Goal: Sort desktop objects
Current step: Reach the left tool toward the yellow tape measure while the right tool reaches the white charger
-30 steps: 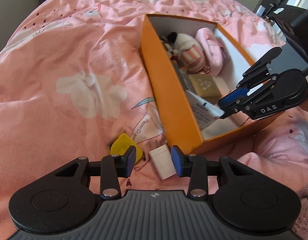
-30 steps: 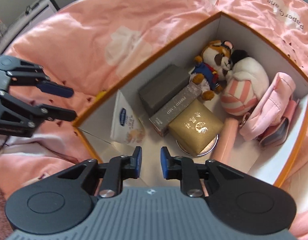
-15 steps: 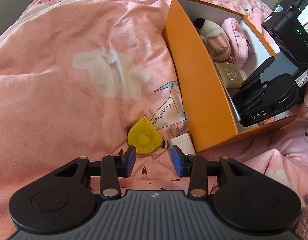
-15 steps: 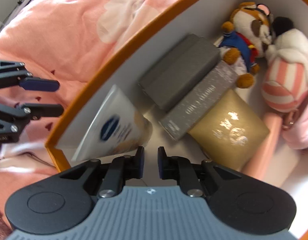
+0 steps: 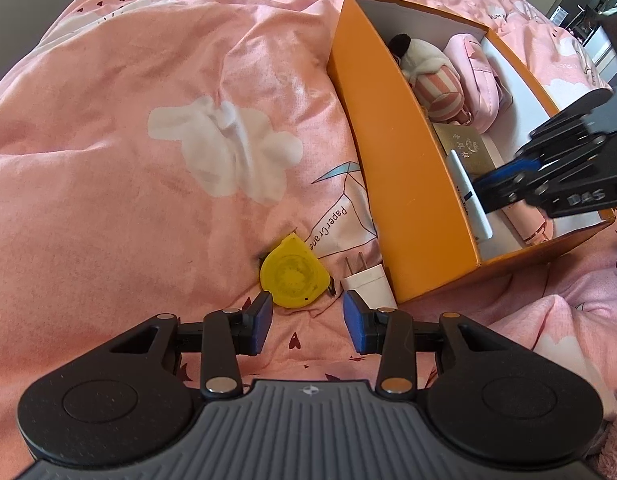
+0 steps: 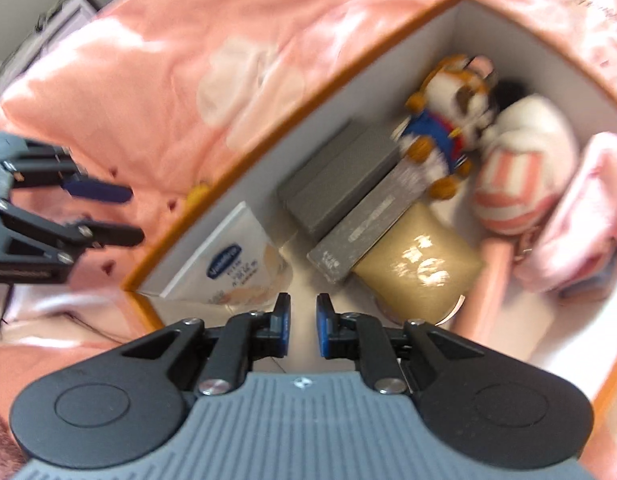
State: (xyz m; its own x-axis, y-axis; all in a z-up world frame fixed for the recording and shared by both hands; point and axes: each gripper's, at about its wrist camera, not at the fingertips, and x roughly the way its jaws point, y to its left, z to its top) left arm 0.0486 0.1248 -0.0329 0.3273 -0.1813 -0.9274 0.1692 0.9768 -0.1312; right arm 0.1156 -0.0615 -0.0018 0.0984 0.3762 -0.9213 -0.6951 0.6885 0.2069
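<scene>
Left gripper (image 5: 307, 322) hovers over pink bedspread (image 5: 108, 160), fingers parted, nothing between. Just ahead: yellow tape measure (image 5: 293, 277), white plug (image 5: 370, 286) beside it against orange box (image 5: 392, 168). Right gripper (image 6: 303, 326) above near end of box, fingers narrowly apart, empty. Inside box: white tube (image 6: 228, 264), grey boxes (image 6: 340, 180), gold box (image 6: 420, 260), tiger toy (image 6: 448, 128), striped plush (image 6: 512, 184), pink pouch (image 6: 584, 216).
</scene>
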